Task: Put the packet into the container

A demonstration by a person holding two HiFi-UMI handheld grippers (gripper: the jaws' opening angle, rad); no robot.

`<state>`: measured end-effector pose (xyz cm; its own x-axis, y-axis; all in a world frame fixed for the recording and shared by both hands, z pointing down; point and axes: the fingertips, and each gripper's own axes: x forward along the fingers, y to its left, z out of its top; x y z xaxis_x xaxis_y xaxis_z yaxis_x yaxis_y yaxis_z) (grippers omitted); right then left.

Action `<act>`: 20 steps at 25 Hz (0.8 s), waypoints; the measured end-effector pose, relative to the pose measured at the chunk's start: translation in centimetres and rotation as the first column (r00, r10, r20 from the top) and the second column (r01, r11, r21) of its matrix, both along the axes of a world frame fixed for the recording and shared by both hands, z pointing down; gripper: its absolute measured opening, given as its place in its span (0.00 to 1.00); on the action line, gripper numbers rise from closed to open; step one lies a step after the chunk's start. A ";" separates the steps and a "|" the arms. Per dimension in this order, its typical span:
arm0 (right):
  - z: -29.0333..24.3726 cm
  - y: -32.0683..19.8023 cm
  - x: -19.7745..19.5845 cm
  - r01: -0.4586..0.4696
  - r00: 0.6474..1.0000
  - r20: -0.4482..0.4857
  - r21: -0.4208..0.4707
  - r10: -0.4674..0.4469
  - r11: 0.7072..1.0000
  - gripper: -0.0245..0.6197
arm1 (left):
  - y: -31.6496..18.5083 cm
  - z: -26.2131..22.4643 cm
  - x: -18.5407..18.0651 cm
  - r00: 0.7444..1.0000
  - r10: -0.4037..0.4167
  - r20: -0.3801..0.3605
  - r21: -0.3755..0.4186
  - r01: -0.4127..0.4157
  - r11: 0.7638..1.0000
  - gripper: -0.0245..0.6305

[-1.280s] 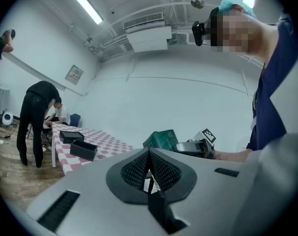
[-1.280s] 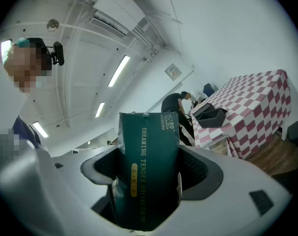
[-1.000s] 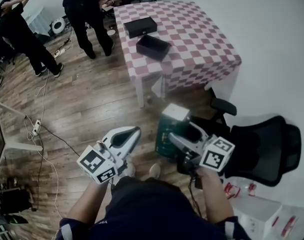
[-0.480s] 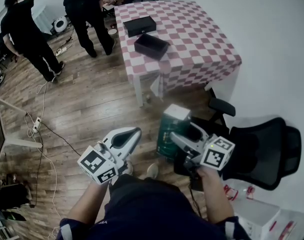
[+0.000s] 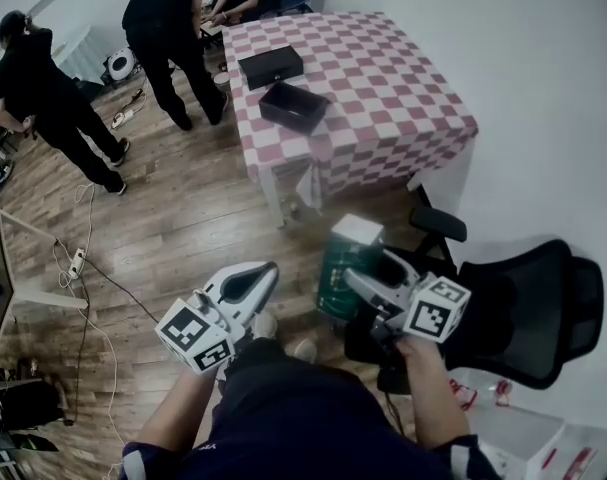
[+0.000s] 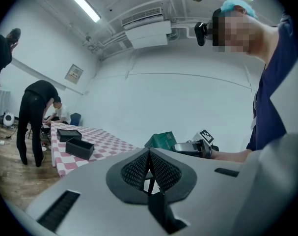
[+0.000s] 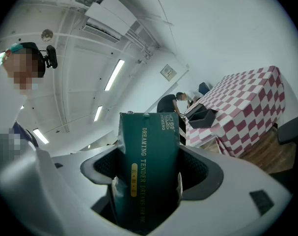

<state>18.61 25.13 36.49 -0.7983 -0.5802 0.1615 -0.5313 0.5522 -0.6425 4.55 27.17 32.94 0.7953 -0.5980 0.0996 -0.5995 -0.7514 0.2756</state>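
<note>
My right gripper (image 5: 371,273) (image 7: 148,181) is shut on a dark green packet (image 5: 343,263) (image 7: 148,166) with gold print, held upright over the wooden floor in front of me. My left gripper (image 5: 251,280) (image 6: 149,168) is shut with nothing in it, its dark pads pressed together. Far ahead, an open black container (image 5: 293,106) (image 6: 79,148) (image 7: 203,118) sits on the pink checkered table (image 5: 383,78) near its front edge. A second black box (image 5: 270,66) (image 6: 66,134) lies behind it.
A black office chair (image 5: 518,308) stands close at my right. Two people (image 5: 168,28) stand by the table's left side, another (image 5: 43,98) further left. Cables and a power strip (image 5: 75,258) lie on the floor at left.
The table has slid slightly up in the head view. The person at far left has stepped to the right. Both grippers stay as they were, the packet held.
</note>
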 end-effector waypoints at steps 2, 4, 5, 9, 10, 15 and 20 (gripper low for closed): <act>0.1 -0.7 0.5 -0.006 1.000 0.005 0.001 0.006 1.000 0.64 | -0.8 0.1 0.5 1.000 0.007 -0.001 0.005 -0.007 1.000 0.07; 0.3 -1.6 0.8 -0.014 1.000 0.008 0.000 0.014 1.000 0.64 | -1.8 0.2 0.8 1.000 0.014 -0.005 0.008 -0.014 1.000 0.07; 0.5 -2.1 0.9 -0.017 1.000 0.008 -0.002 0.017 1.000 0.64 | -2.3 0.3 0.8 1.000 0.016 -0.007 0.009 -0.016 1.000 0.07; 1.1 -4.6 0.9 -0.020 1.000 -0.009 -0.002 0.020 1.000 0.64 | -5.0 1.1 0.5 1.000 0.013 -0.019 0.006 -0.013 1.000 0.07; 1.3 -5.3 0.8 -0.021 1.000 -0.012 -0.003 0.021 1.000 0.64 | -5.7 1.3 0.3 1.000 0.013 -0.023 0.002 -0.013 1.000 0.07; 2.5 -10.1 -1.0 -0.032 0.999 -0.034 -0.025 0.031 0.999 0.64 | -10.6 2.5 -1.7 0.999 0.020 -0.033 -0.024 -0.021 0.999 0.07; 3.3 -16.4 -5.0 -0.012 0.999 -0.037 -0.032 0.011 0.999 0.64 | -16.9 3.2 -4.9 0.999 0.027 -0.035 -0.047 -0.028 0.998 0.07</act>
